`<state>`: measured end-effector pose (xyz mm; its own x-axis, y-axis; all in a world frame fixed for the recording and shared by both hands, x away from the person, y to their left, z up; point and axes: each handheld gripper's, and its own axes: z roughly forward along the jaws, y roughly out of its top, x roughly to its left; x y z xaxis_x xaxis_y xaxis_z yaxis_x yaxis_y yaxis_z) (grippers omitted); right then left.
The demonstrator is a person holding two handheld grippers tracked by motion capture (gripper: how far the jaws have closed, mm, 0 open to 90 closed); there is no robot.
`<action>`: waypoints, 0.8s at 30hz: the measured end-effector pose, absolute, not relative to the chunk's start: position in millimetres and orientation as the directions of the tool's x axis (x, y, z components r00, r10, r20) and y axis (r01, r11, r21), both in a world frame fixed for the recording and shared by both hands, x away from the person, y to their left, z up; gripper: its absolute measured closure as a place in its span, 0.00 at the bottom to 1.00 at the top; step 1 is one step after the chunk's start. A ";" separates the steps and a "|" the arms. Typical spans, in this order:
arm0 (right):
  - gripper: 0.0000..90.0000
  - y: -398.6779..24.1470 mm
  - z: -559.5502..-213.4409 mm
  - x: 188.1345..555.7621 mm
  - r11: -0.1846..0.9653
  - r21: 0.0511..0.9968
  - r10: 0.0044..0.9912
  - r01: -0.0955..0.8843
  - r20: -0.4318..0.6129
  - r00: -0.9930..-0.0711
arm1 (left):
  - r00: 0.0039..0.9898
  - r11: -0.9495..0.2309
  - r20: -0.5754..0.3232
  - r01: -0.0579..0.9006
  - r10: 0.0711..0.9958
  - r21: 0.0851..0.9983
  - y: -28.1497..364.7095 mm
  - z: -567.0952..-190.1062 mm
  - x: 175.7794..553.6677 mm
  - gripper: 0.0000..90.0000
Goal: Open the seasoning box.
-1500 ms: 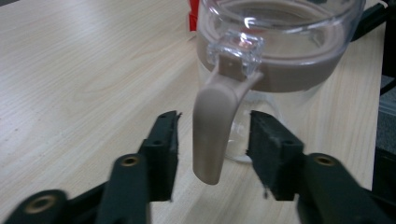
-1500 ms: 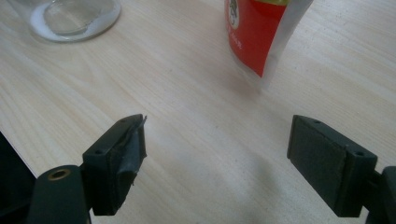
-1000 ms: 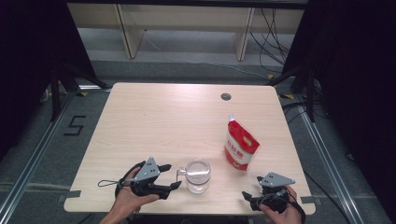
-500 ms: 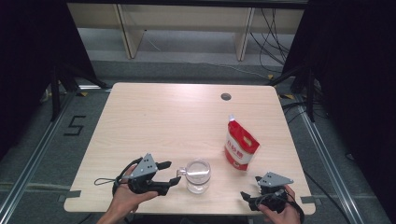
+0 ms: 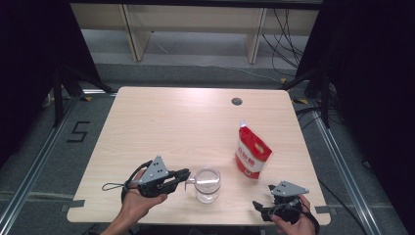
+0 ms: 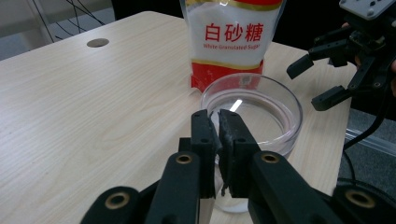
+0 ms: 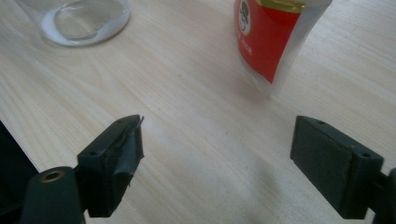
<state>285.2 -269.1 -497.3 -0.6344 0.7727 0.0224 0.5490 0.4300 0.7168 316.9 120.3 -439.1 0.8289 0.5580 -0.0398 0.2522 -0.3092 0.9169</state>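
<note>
At the near edge of the desk: both my hands come in, one gripper in each.
My right gripper [image 5: 264, 204]: by the desk's near right corner, its black fingers [image 7: 114, 154] spread wide apart with nothing but bare wood between them.
My left gripper [image 5: 182, 177]: near the front edge, left of centre, pointing right at the glass; its fingers [image 6: 203, 135] have just been closing and now stand pressed almost together, pinched on the handle of the mug.
Clear glass mug with a small handle [image 5: 207, 184]: standing upright on the pale wooden desk [image 5: 176, 122], just right of my left gripper, handle toward it, a little white residue around its base in the right gripper view.
Red and white stand-up pouch of white granulated sugar [image 5: 251, 152]: upright, just beyond and to the right of the mug, apart from it.
Round dark cable hole [image 5: 237, 101]: in the desk top, near the far edge, well beyond the pouch.
</note>
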 end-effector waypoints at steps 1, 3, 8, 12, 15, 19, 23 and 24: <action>0.18 -270.6 -497.8 287.2 0.450 0.725 0.755 0.522 0.004 -0.656 | 0.828 -0.317 -0.037 0.255 0.559 0.914 119.6 -439.6 317.2 0.96; 0.18 -270.6 -497.5 287.0 0.455 0.731 0.750 0.508 -0.007 -0.662 | 0.837 -0.331 -0.027 0.246 0.547 0.911 118.0 -440.9 318.5 0.97; 0.18 -268.4 -496.1 285.1 0.448 0.739 0.751 0.502 -0.007 -0.660 | 0.835 -0.333 -0.030 0.251 0.549 0.909 116.9 -443.7 318.4 0.99; 0.18 -268.0 -495.5 285.5 0.453 0.741 0.737 0.496 0.002 -0.676 | 0.834 -0.331 -0.035 0.256 0.550 0.908 117.3 -446.1 319.4 0.99; 0.20 -267.2 -494.0 284.5 0.443 0.751 0.744 0.490 -0.003 -0.668 | 0.829 -0.326 -0.042 0.265 0.557 0.908 116.9 -446.6 318.3 0.99; 0.25 -265.7 -490.5 283.2 0.432 0.772 0.738 0.466 -0.006 -0.674 | 0.828 -0.318 -0.042 0.261 0.559 0.912 117.6 -448.0 318.0 0.99; 0.28 -264.2 -488.9 282.2 0.429 0.783 0.735 0.451 -0.012 -0.678 | 0.826 -0.319 -0.036 0.258 0.563 0.912 116.2 -449.4 316.6 0.99; 0.30 -262.8 -488.1 281.2 0.427 0.782 0.734 0.454 -0.006 -0.680 | 0.826 -0.314 -0.041 0.259 0.562 0.913 116.2 -449.8 316.6 0.99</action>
